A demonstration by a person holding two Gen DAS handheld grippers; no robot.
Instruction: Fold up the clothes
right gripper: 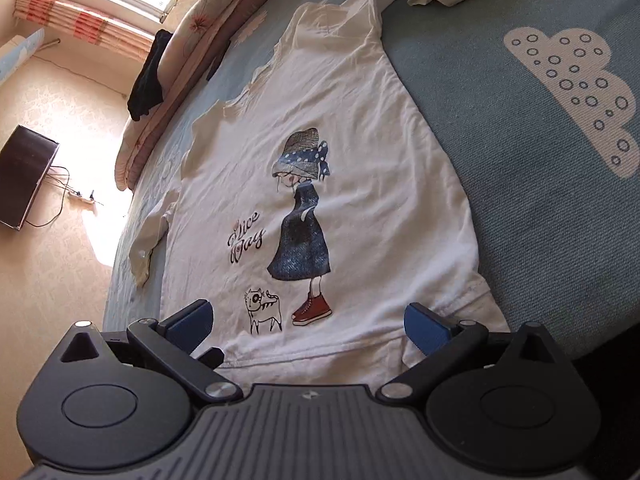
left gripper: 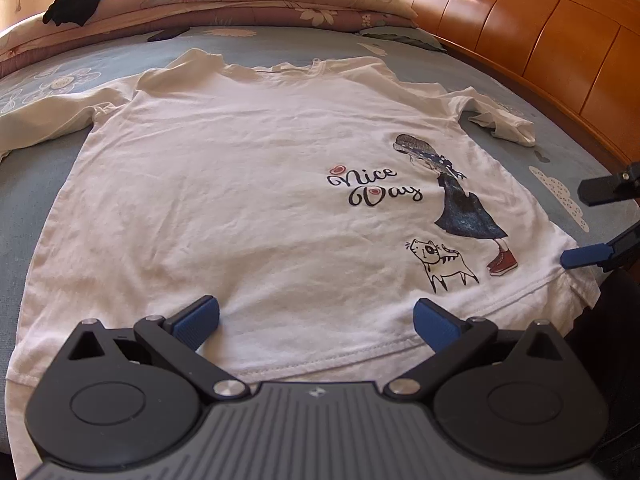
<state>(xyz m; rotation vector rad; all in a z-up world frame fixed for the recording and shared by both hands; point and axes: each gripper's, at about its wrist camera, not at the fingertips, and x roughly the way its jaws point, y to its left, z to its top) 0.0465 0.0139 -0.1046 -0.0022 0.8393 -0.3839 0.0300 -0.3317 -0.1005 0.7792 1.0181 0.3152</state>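
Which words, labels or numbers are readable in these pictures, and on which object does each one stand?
"Nice Day": black script print on the front of the white long-sleeved cotton shirt, beside the printed girl and cat.
No other text is visible.

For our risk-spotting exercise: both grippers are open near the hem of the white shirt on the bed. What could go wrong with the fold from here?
1. The right sleeve lies crumpled, so it may get folded in bunched.
2. The shirt is wrinkled; creases could be locked in.
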